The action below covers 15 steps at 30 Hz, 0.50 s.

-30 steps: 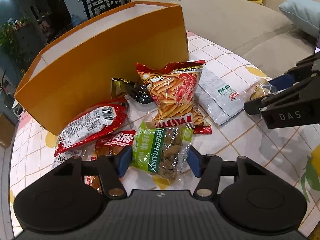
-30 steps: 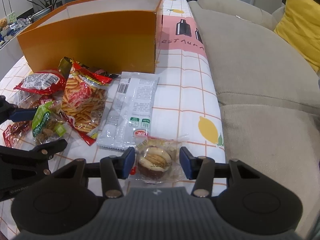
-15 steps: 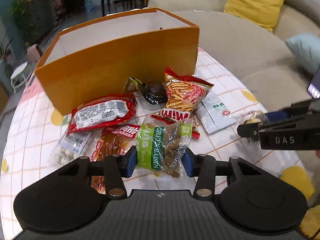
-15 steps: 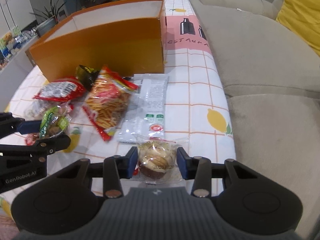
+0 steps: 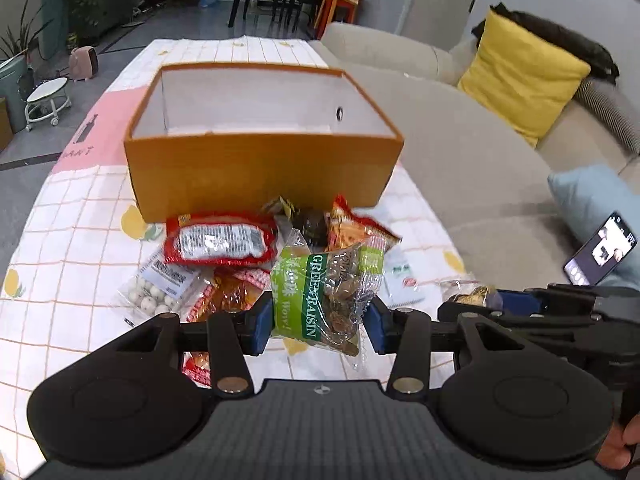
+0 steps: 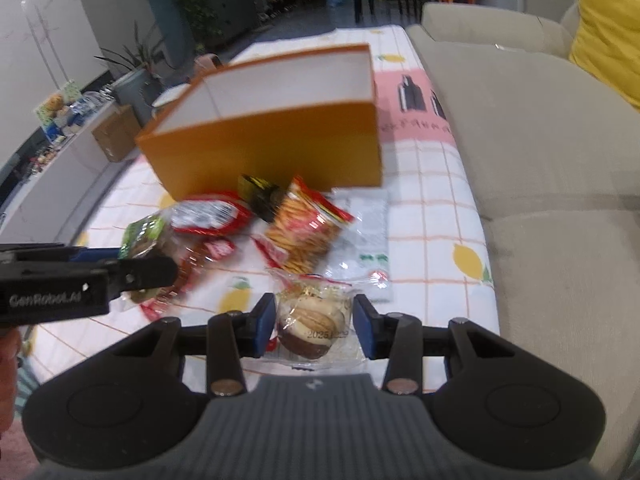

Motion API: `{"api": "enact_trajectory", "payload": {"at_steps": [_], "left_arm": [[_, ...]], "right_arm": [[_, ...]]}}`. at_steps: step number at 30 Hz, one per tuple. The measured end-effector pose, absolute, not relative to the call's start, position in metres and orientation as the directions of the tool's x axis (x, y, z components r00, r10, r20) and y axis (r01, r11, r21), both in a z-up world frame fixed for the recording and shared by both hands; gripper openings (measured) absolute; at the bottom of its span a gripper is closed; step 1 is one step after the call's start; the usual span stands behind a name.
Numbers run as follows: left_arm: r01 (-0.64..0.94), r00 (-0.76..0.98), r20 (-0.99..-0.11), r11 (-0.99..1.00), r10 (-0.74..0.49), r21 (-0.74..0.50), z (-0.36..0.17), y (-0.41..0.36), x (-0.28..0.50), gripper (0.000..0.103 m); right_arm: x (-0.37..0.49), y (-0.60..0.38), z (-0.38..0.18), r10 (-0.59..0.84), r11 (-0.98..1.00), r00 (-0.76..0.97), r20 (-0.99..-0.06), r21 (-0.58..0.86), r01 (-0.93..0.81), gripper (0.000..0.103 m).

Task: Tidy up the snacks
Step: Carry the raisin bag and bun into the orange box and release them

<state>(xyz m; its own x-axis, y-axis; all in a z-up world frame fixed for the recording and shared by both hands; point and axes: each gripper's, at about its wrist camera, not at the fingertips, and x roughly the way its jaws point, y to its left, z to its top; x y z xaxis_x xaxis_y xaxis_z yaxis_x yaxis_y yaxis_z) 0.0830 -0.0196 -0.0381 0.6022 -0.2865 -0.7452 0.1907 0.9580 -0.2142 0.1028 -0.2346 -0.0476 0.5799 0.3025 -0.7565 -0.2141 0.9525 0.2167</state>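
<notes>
Now you are in the carrying step: each of your grippers has one snack and both packets are off the table. Your left gripper [image 5: 320, 322] is clamped on the green raisin bag [image 5: 326, 294], low in the centre of the left wrist view, and its jaws have just been closing on this bag. Your right gripper [image 6: 316, 330] is clamped on the wrapped cookie [image 6: 314, 330], low in the centre of the right wrist view, and its jaws have also just been closing, with the cookie between them.

The orange box [image 5: 260, 168] stands open in the middle of both views, behind the pile, and its white inside looks empty as far as you can see. In my judgement the next move is to bring both packets over the near wall of the box and let them go inside. You need enough height to pass this wall, and the two grippers are near each other, so keep them apart.

I count one box and two snacks in your grippers. On the checked tablecloth [image 5: 72, 248] I count six more: one red packet [image 5: 220, 242], one bag of white balls [image 5: 156, 290], one red and orange packet [image 5: 230, 296], one dark packet [image 5: 310, 222], one bag of sticks [image 6: 302, 232] and one white packet [image 6: 370, 220].
</notes>
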Motion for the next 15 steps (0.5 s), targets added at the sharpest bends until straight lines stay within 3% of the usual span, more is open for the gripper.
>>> {"api": "enact_trajectory", "payload": {"at_steps": [15], "left_arm": [[0.202,0.606,-0.700,0.924,-0.379,-0.325,0.037,0.011,0.162,0.052]], "right_arm": [[0.179,-0.210,0.037,0.381,0.918,0.639,-0.668,0.192,-0.346,0.040]]}}
